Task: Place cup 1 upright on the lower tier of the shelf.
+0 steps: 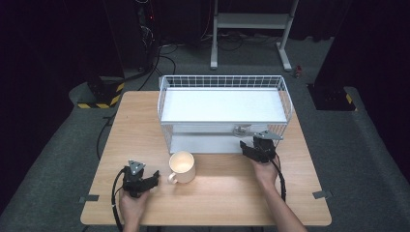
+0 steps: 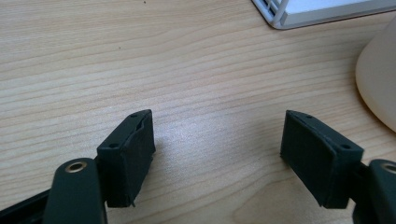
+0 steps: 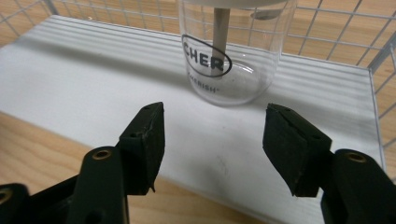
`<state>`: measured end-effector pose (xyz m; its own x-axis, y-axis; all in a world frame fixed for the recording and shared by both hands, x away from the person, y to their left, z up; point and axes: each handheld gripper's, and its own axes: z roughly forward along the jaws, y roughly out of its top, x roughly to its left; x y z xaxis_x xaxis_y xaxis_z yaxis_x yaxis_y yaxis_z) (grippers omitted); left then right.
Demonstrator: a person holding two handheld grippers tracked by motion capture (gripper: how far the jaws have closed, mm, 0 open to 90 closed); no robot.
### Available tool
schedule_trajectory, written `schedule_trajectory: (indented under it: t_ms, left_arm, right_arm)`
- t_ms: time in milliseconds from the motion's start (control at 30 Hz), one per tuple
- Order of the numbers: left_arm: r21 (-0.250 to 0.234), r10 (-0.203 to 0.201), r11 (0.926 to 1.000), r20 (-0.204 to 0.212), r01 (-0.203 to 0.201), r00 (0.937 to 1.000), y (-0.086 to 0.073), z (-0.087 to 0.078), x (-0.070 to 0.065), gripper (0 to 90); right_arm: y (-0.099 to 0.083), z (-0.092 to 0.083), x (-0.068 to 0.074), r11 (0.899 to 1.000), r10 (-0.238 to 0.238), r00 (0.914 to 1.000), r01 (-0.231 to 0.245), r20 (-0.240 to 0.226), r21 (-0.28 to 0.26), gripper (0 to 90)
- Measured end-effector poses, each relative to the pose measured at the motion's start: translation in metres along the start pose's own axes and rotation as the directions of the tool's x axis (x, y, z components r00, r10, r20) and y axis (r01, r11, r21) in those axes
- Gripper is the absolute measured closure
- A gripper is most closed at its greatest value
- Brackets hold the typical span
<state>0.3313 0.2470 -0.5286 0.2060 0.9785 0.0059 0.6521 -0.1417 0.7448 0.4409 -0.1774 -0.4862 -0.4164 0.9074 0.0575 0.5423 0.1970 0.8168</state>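
Note:
A clear glass cup with a dark oval logo and a pale stick inside stands on the white lower shelf of a wire rack. My right gripper is open just in front of the cup, with nothing between its jaws. In the high view the right gripper sits at the rack's front right. A cream mug stands on the wooden table. To its left rests my open left gripper. The left gripper holds nothing over bare wood, with the mug at its right.
The rack's white upper shelf spans the far middle of the table, with wire walls around it. Bare wood lies left of the rack and along the near edge. A metal stand is on the floor beyond.

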Motion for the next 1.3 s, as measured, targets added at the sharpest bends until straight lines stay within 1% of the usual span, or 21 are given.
schedule_trajectory:
  t_ms: [33, 133, 233, 333, 433, 467, 500, 567, 700, 800, 867, 933, 967, 1033, 1133, 1200, 1300]
  left_arm:
    - [-0.001, 0.0, 1.0, 0.0, 0.0, 1.0, 0.0, 0.0, 0.0, 25.6]
    - [0.0, 0.001, 1.0, 0.0, -0.001, 1.0, 0.0, 0.0, 0.0, 25.6]
    - [0.0, 0.0, 1.0, 0.0, 0.0, 1.0, 0.0, 0.0, 0.0, 25.5]
    - [0.001, 0.001, 1.0, 0.0, -0.001, 1.0, 0.0, 0.0, 0.0, 25.4]
    - [0.0, 0.001, 1.0, 0.001, -0.001, 1.0, 0.0, 0.0, 0.0, 25.1]
    - [0.0, 0.001, 1.0, 0.001, -0.001, 1.0, 0.0, 0.0, 0.0, 25.1]
    - [-0.001, 0.003, 1.0, 0.0, -0.003, 1.0, 0.0, 0.0, 0.0, 25.1]
    - [-0.001, 0.005, 1.0, 0.001, -0.005, 1.0, 0.0, 0.0, 0.0, 24.8]
    - [-0.001, 0.005, 1.0, 0.001, -0.005, 1.0, 0.0, 0.0, 0.0, 24.8]
    - [0.0, 0.004, 1.0, 0.001, -0.004, 1.0, 0.0, 0.0, 0.0, 24.6]
    - [0.0, 0.005, 1.0, 0.002, -0.005, 1.0, 0.0, 0.0, 0.0, 24.6]
    - [0.0, 0.004, 1.0, 0.002, -0.004, 1.0, 0.0, 0.0, 0.0, 24.6]
    - [0.0, 0.004, 1.0, 0.002, -0.004, 1.0, 0.0, 0.0, 0.0, 24.6]
    - [0.0, 0.004, 1.0, 0.002, -0.004, 1.0, 0.0, 0.0, 0.0, 24.6]
    - [0.0, 0.005, 1.0, 0.002, -0.005, 1.0, 0.0, 0.0, 0.0, 24.4]
    - [0.0, 0.005, 1.0, 0.002, -0.005, 1.0, 0.0, 0.0, 0.0, 24.4]
    - [0.0, 0.005, 1.0, 0.002, -0.005, 1.0, 0.0, 0.0, 0.0, 24.4]
  right_arm:
    - [-0.002, -0.002, 0.0, 1.0, 0.014, 0.9999, -0.014, -0.009, 0.004, 37.6]
    - [-0.006, -0.007, -0.002, 1.0, -0.005, 0.9998, 0.005, -0.019, 0.01, 35.3]
    - [-0.01, -0.015, -0.004, 1.0, 0.008, 0.9994, -0.008, -0.032, 0.005, 34.7]
    - [-0.012, -0.023, -0.007, 1.0, 0.003, 0.9992, -0.003, -0.04, -0.005, 34.3]
    - [-0.012, -0.032, -0.01, 1.0, -0.012, 0.9988, 0.01, -0.047, -0.022, 34.4]
    - [-0.013, -0.034, -0.01, 1.0, 0.0, 0.9988, -0.001, -0.049, -0.023, 34.4]
    - [-0.013, -0.036, -0.011, 1.0, -0.005, 0.9986, 0.004, -0.053, -0.027, 34.4]
    - [-0.015, -0.04, -0.012, 1.0, -0.011, 0.9985, 0.009, -0.055, -0.028, 34.2]
    - [-0.018, -0.045, -0.016, 1.0, -0.002, 0.9979, 0.0, -0.064, -0.024, 34.0]
    - [-0.021, -0.049, -0.019, 0.999, -0.003, 0.9977, 0.0, -0.068, -0.034, 34.0]
    - [-0.023, -0.053, -0.023, 0.999, 0.005, 0.9975, -0.008, -0.07, -0.036, 34.0]
    - [-0.024, -0.056, -0.025, 0.999, 0.017, 0.9976, -0.02, -0.068, -0.037, 34.0]
    - [-0.024, -0.057, -0.027, 0.999, 0.011, 0.9977, -0.014, -0.066, -0.042, 34.0]
    - [-0.025, -0.06, -0.029, 0.999, 0.022, 0.9979, -0.025, -0.061, -0.046, 33.8]
    - [-0.027, -0.064, -0.033, 0.998, 0.019, 0.9981, -0.022, -0.059, -0.054, 33.6]
    - [-0.029, -0.066, -0.035, 0.998, 0.034, 0.9976, -0.037, -0.06, -0.055, 33.4]
    - [-0.031, -0.069, -0.038, 0.997, 0.033, 0.9977, -0.037, -0.058, -0.063, 33.2]
